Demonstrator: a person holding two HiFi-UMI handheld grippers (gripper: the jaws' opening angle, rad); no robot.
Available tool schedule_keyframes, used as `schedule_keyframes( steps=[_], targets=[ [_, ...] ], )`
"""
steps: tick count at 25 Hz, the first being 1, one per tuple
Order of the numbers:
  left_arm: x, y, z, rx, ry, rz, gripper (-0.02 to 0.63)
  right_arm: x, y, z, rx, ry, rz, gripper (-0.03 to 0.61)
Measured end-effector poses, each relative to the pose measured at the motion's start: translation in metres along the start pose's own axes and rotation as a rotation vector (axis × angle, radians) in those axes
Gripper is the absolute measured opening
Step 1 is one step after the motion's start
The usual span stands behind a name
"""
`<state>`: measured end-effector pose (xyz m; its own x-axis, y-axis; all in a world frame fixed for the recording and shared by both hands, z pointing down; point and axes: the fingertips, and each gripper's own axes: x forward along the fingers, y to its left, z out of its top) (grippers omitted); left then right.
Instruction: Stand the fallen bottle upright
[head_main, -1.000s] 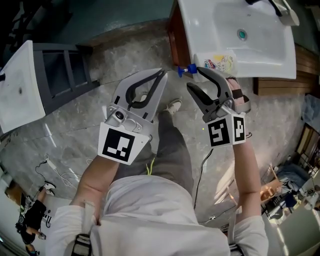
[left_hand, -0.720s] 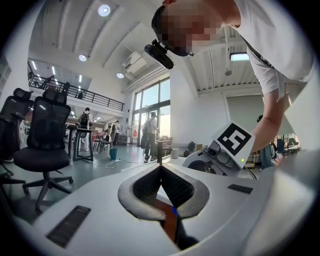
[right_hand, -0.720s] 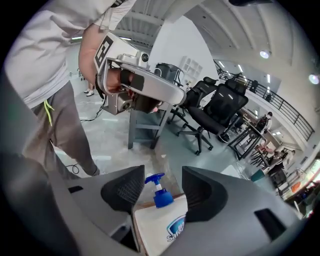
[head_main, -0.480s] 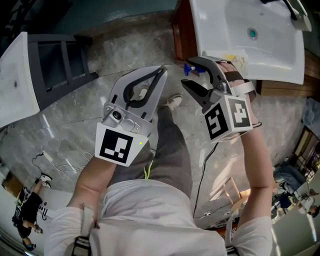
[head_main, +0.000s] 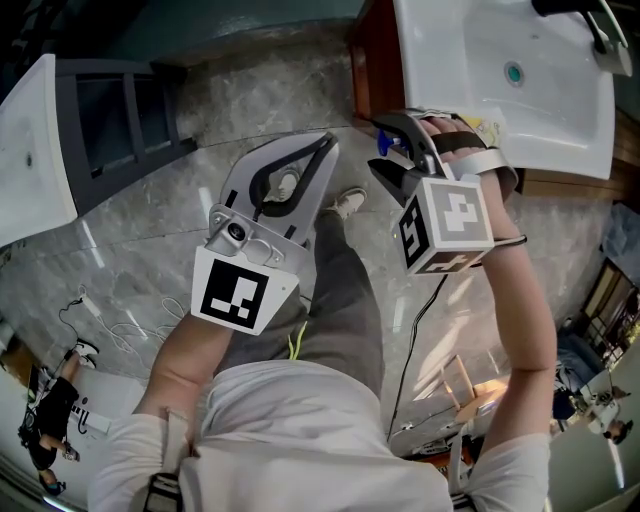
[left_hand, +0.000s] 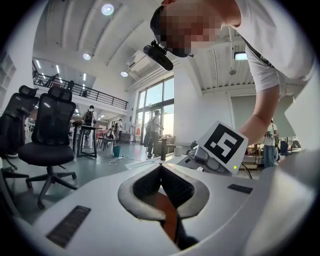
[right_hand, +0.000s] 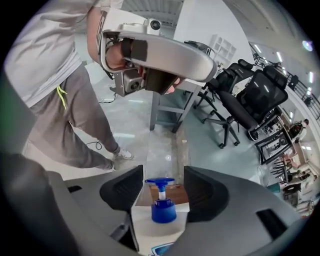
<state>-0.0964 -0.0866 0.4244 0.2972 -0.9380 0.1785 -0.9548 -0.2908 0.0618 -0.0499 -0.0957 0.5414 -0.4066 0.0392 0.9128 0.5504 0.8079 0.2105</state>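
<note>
A white bottle with a blue pump lies on its side on the near left corner of the white sink, its pump poking out past the rim. My right gripper points steeply down over it. Its jaws are opening and straddle the bottle's neck. In the right gripper view the bottle stands between the dark pads of the right gripper, which do not visibly press on it. My left gripper hangs over the floor left of the sink, shut and empty, its tips meeting in the left gripper view.
A wooden cabinet carries the sink, and a tap sits at its far right. A grey frame with a white panel stands at the left. My leg and shoe are below the grippers. Cables lie on the floor.
My right gripper has dropped onto the bottle and rolled, so its marker cube now faces up. Its jaws now sit on either side of the pump. The left gripper has hardly moved.
</note>
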Motion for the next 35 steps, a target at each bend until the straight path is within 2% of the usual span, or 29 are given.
schedule_keyframes(
  steps=[13, 18, 23, 30, 35],
  targets=[
    [-0.005, 0.006, -0.012, -0.008, 0.013, 0.002, 0.017, 0.013, -0.003, -0.006, -0.022, 0.046, -0.013, 0.242],
    [-0.005, 0.006, -0.014, -0.015, 0.009, 0.009, 0.017, 0.016, -0.004, -0.012, -0.081, 0.089, -0.020, 0.228],
    [-0.007, 0.008, -0.012, -0.016, 0.006, 0.012, 0.017, 0.015, -0.005, -0.011, -0.070, 0.094, -0.018, 0.221],
    [-0.007, 0.009, -0.011, -0.016, 0.005, 0.019, 0.017, 0.011, -0.004, -0.010, -0.063, 0.079, -0.039, 0.219],
    [-0.001, 0.002, -0.006, -0.011, 0.002, 0.011, 0.018, -0.006, -0.014, -0.003, -0.025, 0.012, -0.099, 0.218]
  ],
)
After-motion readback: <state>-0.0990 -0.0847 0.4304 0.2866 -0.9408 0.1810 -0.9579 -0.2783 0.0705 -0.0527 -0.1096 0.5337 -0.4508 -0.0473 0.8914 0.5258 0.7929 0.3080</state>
